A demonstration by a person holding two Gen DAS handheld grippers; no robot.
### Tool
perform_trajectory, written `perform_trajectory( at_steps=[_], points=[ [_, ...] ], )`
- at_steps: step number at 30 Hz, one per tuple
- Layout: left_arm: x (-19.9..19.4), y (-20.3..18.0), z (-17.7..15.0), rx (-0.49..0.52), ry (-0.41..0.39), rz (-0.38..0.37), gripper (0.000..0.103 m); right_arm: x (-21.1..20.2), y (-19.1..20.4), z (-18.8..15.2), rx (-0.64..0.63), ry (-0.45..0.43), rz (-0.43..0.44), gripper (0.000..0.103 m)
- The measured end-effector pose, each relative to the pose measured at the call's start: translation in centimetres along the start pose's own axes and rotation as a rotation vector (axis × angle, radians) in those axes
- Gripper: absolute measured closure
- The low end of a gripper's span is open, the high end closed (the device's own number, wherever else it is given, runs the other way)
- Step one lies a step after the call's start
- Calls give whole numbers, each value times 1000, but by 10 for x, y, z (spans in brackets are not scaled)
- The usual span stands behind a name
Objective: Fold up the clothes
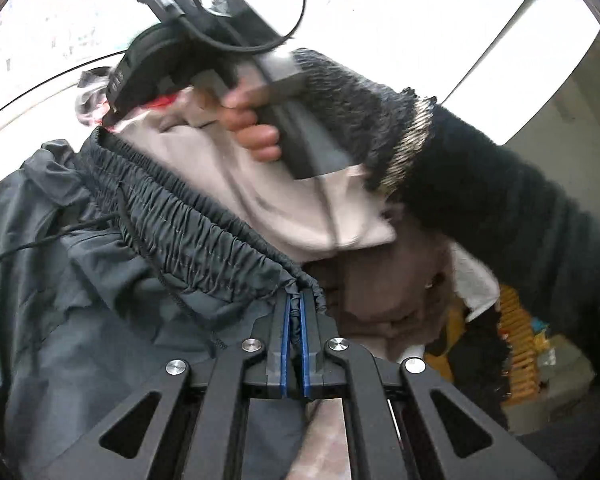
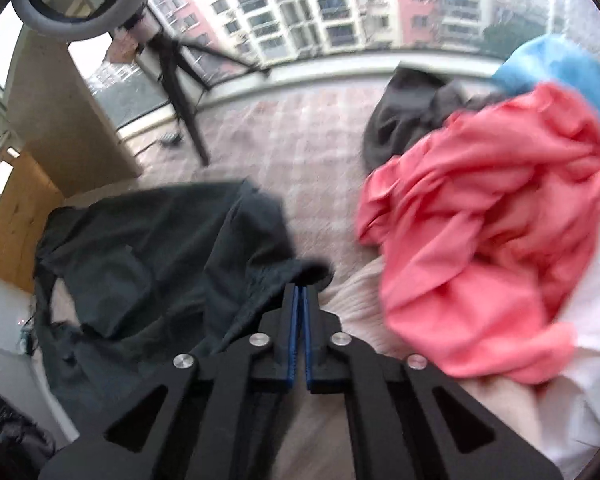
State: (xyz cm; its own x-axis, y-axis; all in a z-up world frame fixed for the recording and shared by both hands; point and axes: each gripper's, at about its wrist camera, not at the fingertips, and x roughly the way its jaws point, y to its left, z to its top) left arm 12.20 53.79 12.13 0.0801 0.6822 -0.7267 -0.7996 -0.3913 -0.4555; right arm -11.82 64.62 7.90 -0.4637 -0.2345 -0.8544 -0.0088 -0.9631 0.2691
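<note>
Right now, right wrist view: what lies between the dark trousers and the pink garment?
Bare checked bedcover further back; close to the right gripper, a cream ribbed cloth. The dark trousers and pink garment don't touch.

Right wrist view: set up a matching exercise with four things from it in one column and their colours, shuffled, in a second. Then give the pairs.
Things:
1. shorts
2. crumpled shirt
3. cloth at far right edge
4. pads of the right hand-held gripper

Colours:
A. light blue
B. dark grey-green
C. coral pink
D. deep blue

Pairs: 1-B, 2-C, 3-A, 4-D
</note>
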Motion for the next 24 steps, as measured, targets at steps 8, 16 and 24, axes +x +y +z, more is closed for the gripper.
perform_trajectory(
  at_steps=[8,16,24],
  points=[
    [48,-2,-16,24,107,35,98,-17,-13,-4,52,49,113,100],
    [35,-10,-14,96,83,60,98,22,-9,-5,133,163,181,58],
    [12,-6,-3,86,41,31,99,-14,13,-2,30,41,37,95]
  ],
)
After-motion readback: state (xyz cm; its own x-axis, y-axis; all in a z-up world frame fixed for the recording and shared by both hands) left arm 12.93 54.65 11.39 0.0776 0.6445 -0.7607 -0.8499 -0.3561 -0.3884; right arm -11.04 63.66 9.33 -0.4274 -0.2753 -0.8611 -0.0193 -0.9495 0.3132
